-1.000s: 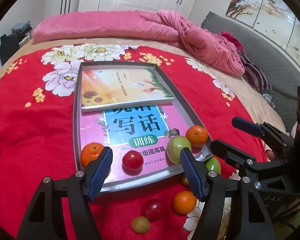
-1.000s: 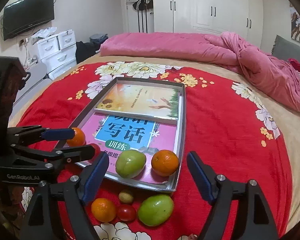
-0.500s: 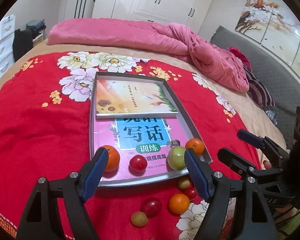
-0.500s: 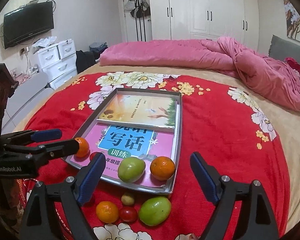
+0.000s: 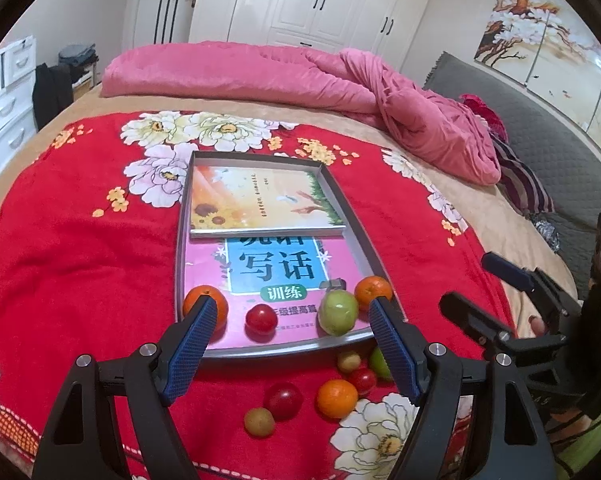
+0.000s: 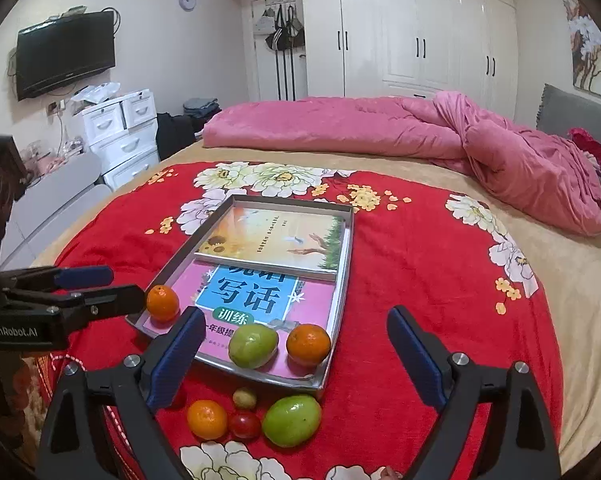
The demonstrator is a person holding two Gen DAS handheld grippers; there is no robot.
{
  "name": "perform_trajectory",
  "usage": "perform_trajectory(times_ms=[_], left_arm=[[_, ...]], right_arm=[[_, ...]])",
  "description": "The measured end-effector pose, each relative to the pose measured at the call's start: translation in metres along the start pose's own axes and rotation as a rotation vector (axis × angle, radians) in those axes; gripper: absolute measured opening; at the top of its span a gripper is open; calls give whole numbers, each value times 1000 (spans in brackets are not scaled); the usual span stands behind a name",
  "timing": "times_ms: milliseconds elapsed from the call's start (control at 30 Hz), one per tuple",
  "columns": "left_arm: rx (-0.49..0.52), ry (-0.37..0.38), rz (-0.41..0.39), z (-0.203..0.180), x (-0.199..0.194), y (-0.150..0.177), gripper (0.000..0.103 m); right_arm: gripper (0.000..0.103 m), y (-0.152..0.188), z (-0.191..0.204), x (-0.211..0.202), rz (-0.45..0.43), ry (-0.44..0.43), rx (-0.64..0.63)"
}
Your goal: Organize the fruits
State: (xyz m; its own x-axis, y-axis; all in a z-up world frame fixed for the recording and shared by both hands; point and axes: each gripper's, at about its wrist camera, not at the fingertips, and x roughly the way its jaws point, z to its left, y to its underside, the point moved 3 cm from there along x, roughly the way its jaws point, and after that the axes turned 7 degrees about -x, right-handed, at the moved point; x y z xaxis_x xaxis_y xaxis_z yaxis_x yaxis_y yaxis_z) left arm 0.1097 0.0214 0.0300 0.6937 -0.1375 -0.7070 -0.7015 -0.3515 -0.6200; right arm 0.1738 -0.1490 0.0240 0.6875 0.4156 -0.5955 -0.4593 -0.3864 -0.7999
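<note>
A metal tray on the red bed blanket holds two books. Along its near edge sit an orange, a red tomato, a green apple and a second orange. Several more fruits lie on the blanket in front, among them an orange, a tomato and a big green apple. My left gripper hovers open above the tray's near edge, holding nothing. My right gripper hangs beside it with jaws opening and nothing between them.
A rumpled pink duvet lies across the far side of the bed. White drawers and a wall television stand to the left, white wardrobes behind. The blanket's near edge is just below the loose fruits.
Both grippers have lifted and drawn back from the tray, and both jaws stand wider. The fruits look smaller and have not shifted.
</note>
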Motion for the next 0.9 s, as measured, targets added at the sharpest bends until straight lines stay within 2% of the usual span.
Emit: perform_trajectory(times_ms=[400,900], left_arm=[[73,-12,-3,-31,-15,6,80],[70,-9,33,-28,-4,19,80]], right_arm=[[97,6,-9,-19,-8,-12,12],[99,14,-19,-25,-10,-37,46]])
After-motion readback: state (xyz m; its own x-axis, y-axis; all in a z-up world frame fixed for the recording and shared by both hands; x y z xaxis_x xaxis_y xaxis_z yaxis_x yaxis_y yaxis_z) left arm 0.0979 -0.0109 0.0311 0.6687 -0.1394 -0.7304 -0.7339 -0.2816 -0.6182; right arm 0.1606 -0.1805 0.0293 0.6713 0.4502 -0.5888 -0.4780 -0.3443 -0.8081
